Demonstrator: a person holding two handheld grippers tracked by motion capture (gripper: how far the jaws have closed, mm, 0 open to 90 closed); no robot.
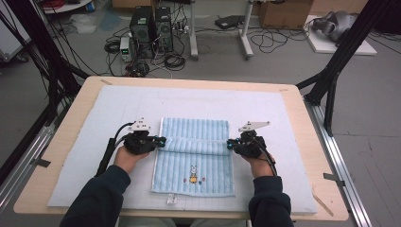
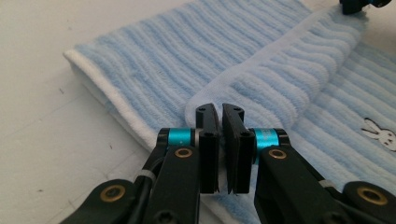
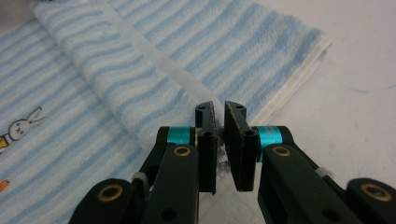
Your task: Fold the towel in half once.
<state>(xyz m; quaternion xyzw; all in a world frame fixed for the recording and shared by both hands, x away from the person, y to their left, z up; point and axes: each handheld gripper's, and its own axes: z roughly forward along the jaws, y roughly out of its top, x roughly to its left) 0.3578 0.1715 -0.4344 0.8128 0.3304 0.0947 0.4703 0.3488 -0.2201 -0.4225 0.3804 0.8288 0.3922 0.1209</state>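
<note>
On the worktop's white mat lay the blue striped towel, one ridge raised across its middle. Left tongs and right tongs were pinched on that ridge's two ends. Judged: fold begun, carry-over and flattening remaining.

A lab: computer towers, floor cables, black frame struts.
</note>
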